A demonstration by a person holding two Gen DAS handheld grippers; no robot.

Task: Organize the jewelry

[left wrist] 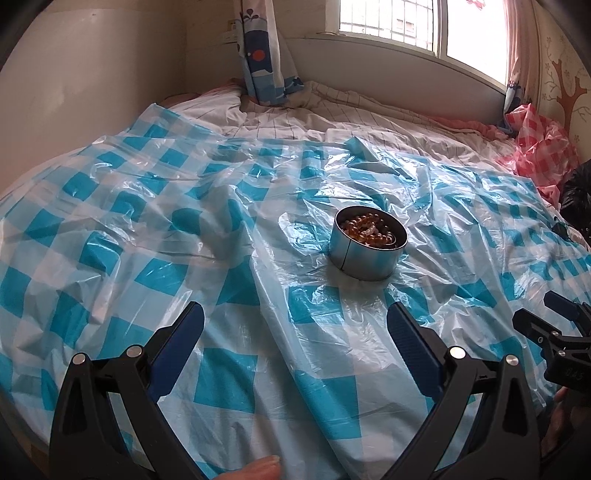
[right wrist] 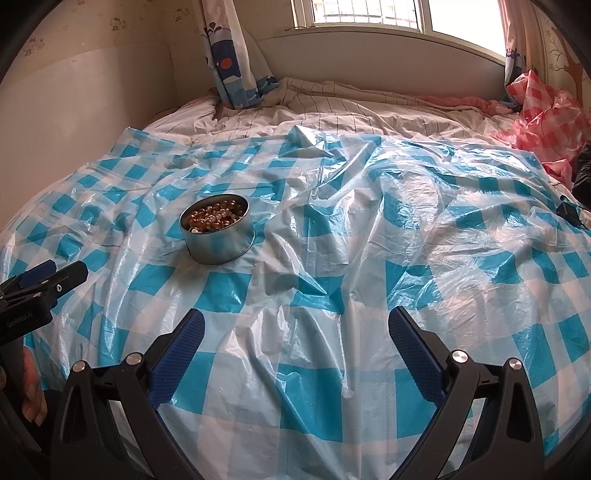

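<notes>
A round silver tin (left wrist: 364,258) stands on a blue-and-white checked plastic sheet (left wrist: 147,229) spread over a bed. It holds amber bead jewelry (left wrist: 369,230) with a few pale beads. The tin also shows in the right wrist view (right wrist: 218,242), with the beads (right wrist: 216,216) inside. My left gripper (left wrist: 295,325) is open and empty, a short way in front of the tin. My right gripper (right wrist: 295,328) is open and empty, to the right of the tin. The right gripper shows at the right edge of the left wrist view (left wrist: 554,321), and the left gripper at the left edge of the right wrist view (right wrist: 48,277).
A striped bedsheet (left wrist: 332,118) lies behind the plastic sheet. A crumpled pink checked plastic sheet (left wrist: 539,147) sits at the far right beside a black object (left wrist: 576,199). A curtain (left wrist: 262,55) hangs at the back wall under a window (left wrist: 406,22).
</notes>
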